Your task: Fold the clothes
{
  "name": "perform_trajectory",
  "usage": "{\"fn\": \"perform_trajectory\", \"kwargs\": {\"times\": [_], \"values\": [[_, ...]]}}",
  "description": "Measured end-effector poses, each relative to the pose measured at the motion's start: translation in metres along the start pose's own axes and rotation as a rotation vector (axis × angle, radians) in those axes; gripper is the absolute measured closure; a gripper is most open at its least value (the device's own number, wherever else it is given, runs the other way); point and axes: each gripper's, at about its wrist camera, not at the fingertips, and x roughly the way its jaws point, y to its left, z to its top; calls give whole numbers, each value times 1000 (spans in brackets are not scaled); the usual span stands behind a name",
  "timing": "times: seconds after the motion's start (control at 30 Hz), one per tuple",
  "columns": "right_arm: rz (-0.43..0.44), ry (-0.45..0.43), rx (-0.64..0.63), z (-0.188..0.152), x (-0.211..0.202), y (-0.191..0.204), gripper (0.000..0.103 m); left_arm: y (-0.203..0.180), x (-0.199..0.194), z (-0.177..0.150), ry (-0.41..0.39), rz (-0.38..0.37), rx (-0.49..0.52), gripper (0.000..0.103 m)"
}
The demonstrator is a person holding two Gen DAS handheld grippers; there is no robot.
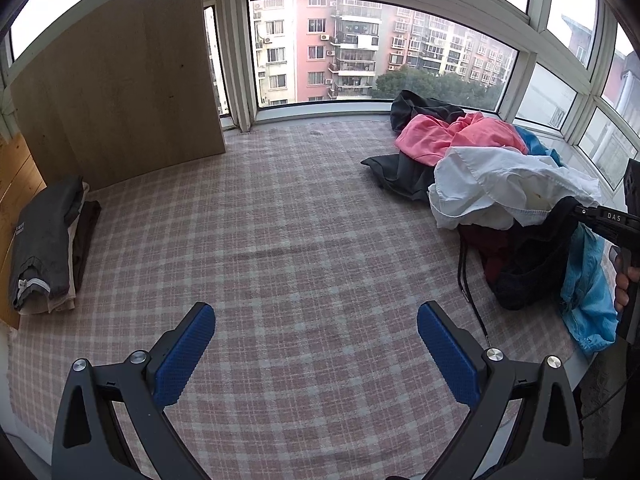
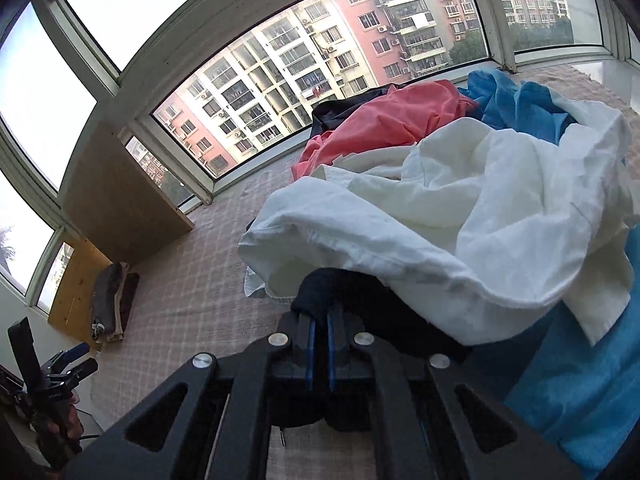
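Observation:
A heap of loose clothes lies on the right of the checked cloth (image 1: 288, 240): a white garment (image 1: 500, 184) on top, a pink one (image 1: 440, 136), a blue one (image 1: 588, 292) and a black garment (image 1: 536, 264) at the near side. My right gripper (image 2: 320, 322) is shut on a fold of that black garment (image 2: 320, 290), lifted from under the white garment (image 2: 440, 220). In the left wrist view the right gripper (image 1: 578, 214) reaches in from the right edge. My left gripper (image 1: 316, 320) hangs open over bare cloth, nothing between its blue pads (image 1: 184, 356).
A stack of folded clothes (image 1: 52, 244) sits at the left by a wooden panel (image 1: 120, 76). Window frames ring the platform behind and to the right. Black drawstrings (image 1: 468, 280) trail from the heap. The left gripper (image 2: 70, 360) shows at the lower left of the right wrist view.

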Motion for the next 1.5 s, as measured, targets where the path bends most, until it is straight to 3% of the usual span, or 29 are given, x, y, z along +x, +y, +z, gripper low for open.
{"fn": "perform_trajectory", "kwargs": {"times": [0.13,0.5,0.63,0.77,0.83,0.87,0.93,0.97,1.07,1.17,1.3,1.47,1.5], "values": [[-21,-110,-64,46,-38,20,99,5,1,-2,2,-1,-16,1],[-115,-493,-234,215,-180,109,100,0,-4,4,-25,-32,19,1],[-73,-639,-299,243,-243,161,100,3,-9,6,-44,-33,15,1],[7,-634,-370,246,-265,209,100,9,-7,4,-40,-39,1,1],[18,-535,-404,244,-244,222,99,10,-6,1,-37,-40,-1,1],[28,-453,-421,240,-223,224,94,10,-6,0,-36,-43,-3,1],[33,-270,-441,222,-163,215,77,11,-6,-2,-34,-48,-6,1],[3,-187,-450,207,-130,207,64,11,-7,-3,-34,-48,-3,1],[-167,21,-481,153,-38,170,62,12,-7,-7,-31,-43,7,1],[-244,156,-464,100,21,121,62,16,-2,-8,-13,-32,4,1],[-241,255,-402,43,51,72,62,20,8,-10,16,-18,-5,1],[-190,179,-373,15,34,64,61,13,22,-8,49,-18,3,1],[-197,151,-376,14,30,66,55,10,24,-7,51,-22,10,1]]}}
